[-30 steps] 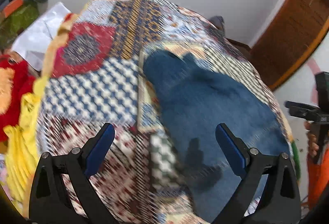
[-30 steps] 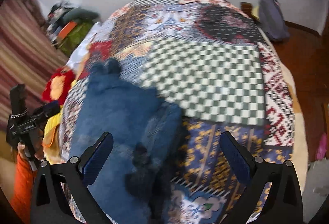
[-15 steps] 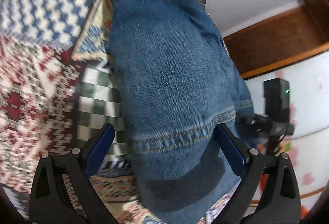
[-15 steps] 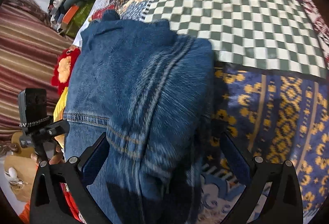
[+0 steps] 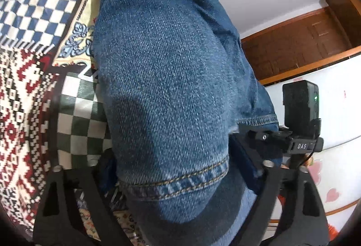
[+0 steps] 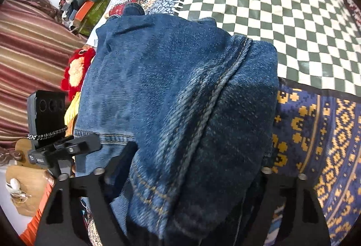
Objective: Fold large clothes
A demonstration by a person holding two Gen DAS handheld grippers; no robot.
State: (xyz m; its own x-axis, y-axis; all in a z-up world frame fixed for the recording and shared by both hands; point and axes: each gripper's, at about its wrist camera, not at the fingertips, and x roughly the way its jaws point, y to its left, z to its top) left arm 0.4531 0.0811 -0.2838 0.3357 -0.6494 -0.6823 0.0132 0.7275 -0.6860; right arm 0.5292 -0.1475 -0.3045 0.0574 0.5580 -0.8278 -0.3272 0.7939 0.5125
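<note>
Left wrist view: the jeans [image 5: 171, 78] lie on the patchwork bedspread [image 5: 24, 78], their long axis running from the hemmed end near the camera up and away toward the far part of the spread. The stitched hem [image 5: 180, 180] sits between the two fingers of the left tongs [image 5: 173, 169]. The jaws stand wide apart with the denim bulging between them; whether the fingers press the cloth cannot be told. Right of the jeans, the right tongs [image 5: 300, 139] show as a black body with a green light.

Right wrist view: the jeans [image 6: 171, 97] again stretch away from the camera, a thick double-stitched seam [image 6: 216, 92] running lengthwise along them. They lie left of the green-and-white checked patch [image 6: 282, 11]. The right tongs [image 6: 182, 169] are spread wide, denim filling the gap and covering the pads, so contact cannot be judged. Left of the jeans, the left tongs [image 6: 56, 133] appear beside a red and yellow cloth [image 6: 76, 69].
</note>
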